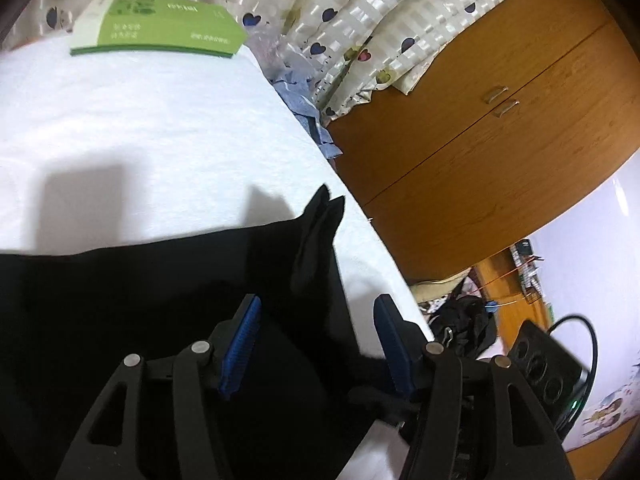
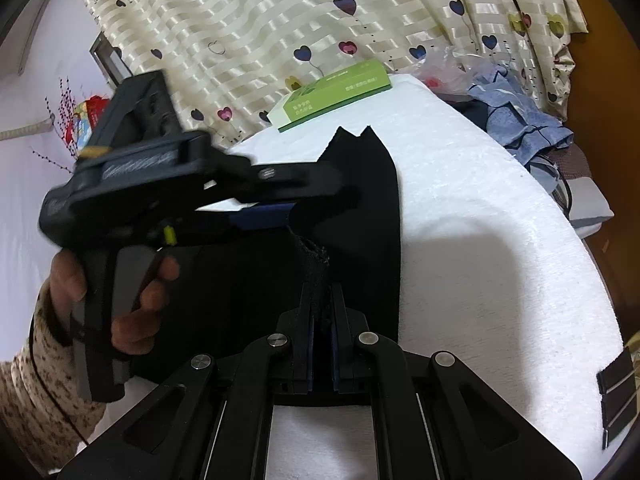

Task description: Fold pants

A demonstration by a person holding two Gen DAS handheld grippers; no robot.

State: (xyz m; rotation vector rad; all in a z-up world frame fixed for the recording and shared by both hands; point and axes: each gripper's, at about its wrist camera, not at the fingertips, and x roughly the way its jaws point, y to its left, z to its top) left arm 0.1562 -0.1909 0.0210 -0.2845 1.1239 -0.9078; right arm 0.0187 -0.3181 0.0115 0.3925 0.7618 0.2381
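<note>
The black pants (image 1: 168, 296) lie on a white cloth-covered table (image 1: 140, 128), also seen in the right wrist view (image 2: 360, 208). My left gripper (image 1: 316, 312) is open, its blue pads on either side of a raised fold of the pants, just above the cloth. In the right wrist view the left gripper (image 2: 316, 196) reaches in from the left, held by a hand (image 2: 136, 292). My right gripper (image 2: 322, 292) is shut on a bunched edge of the pants, lifting it a little off the table.
A green box (image 1: 160, 28) lies at the table's far end, also in the right wrist view (image 2: 336, 92). A heart-print curtain (image 2: 300, 20) hangs behind. Blue clothes (image 2: 520, 120) lie beyond the right edge. A wooden cabinet (image 1: 500, 128) stands beside the table.
</note>
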